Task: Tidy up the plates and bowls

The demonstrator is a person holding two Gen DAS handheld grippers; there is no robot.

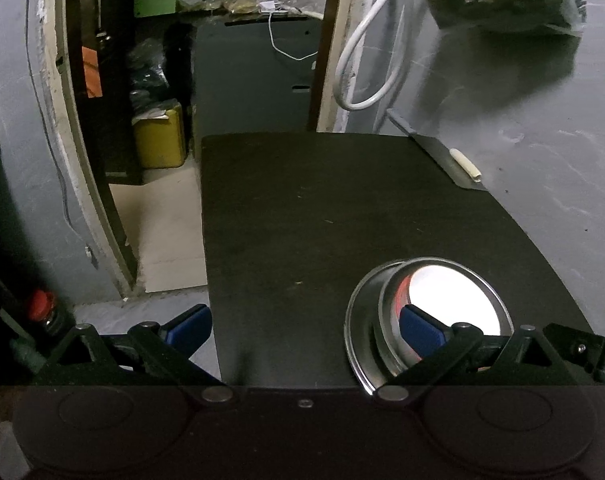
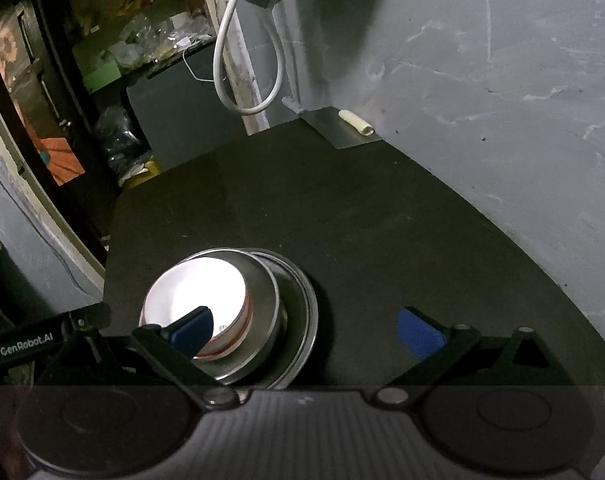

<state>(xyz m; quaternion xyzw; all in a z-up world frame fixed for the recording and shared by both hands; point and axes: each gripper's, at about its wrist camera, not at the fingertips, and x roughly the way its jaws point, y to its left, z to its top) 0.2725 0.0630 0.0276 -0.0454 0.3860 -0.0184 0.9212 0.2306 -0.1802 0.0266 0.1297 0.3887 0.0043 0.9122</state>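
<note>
Because the steel bowl [image 2: 262, 312] and the steel plate [image 2: 306, 320] beneath it are thin, stiff and slick, I judge them light but prone to slip and clatter; the raised rim looks like the surest place to take hold. Nested in the bowl sits a white dish [image 2: 198, 300] with a reddish edge, glaring under the light, its material unclear. This stack rests on the dark surface [image 1: 322, 208] near its front edge, between my two tools. My left hand-held gripper [image 1: 302, 330] stands spread wide, one blue pad over the stack; my right hand-held gripper [image 2: 306, 330] is likewise spread, holding nothing.
</note>
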